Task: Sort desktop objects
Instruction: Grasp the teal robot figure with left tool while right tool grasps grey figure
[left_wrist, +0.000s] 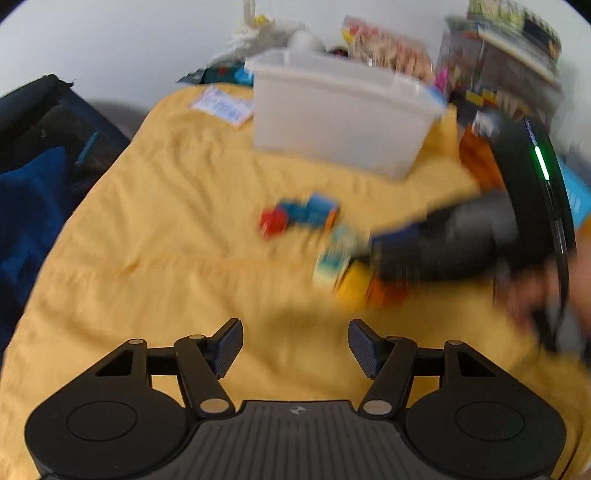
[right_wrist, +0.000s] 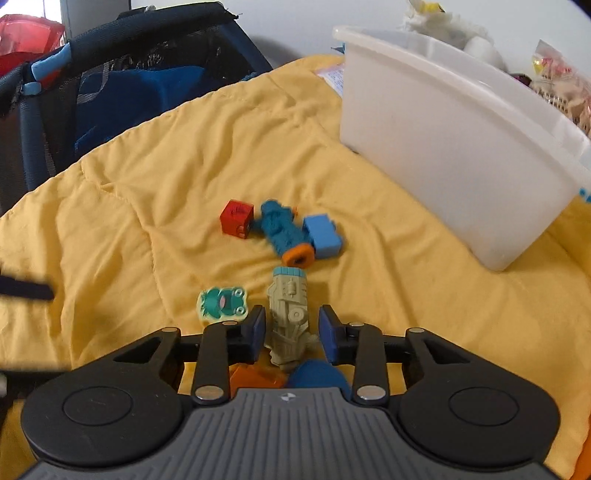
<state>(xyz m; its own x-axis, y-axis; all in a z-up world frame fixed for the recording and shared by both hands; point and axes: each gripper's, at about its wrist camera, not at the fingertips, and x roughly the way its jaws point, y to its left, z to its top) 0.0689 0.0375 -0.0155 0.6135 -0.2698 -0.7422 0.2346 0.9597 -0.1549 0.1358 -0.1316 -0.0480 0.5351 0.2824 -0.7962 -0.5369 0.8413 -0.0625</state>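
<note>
Right hand-held gripper (right_wrist: 291, 334) open, pads either side of grey-green toy vehicle (right_wrist: 290, 317), not touching it. Toy lies on yellow quilt (right_wrist: 129, 206), frog piece (right_wrist: 221, 302) just beside. Left hand-held gripper (left_wrist: 295, 349) open, empty. White bin (right_wrist: 443, 129) toward far edge.

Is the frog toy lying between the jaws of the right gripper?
No, the frog toy lies outside them to the left; the grey-green toy is between the jaws.

Left wrist view's toys (left_wrist: 299, 216) motion-blurred.
</note>
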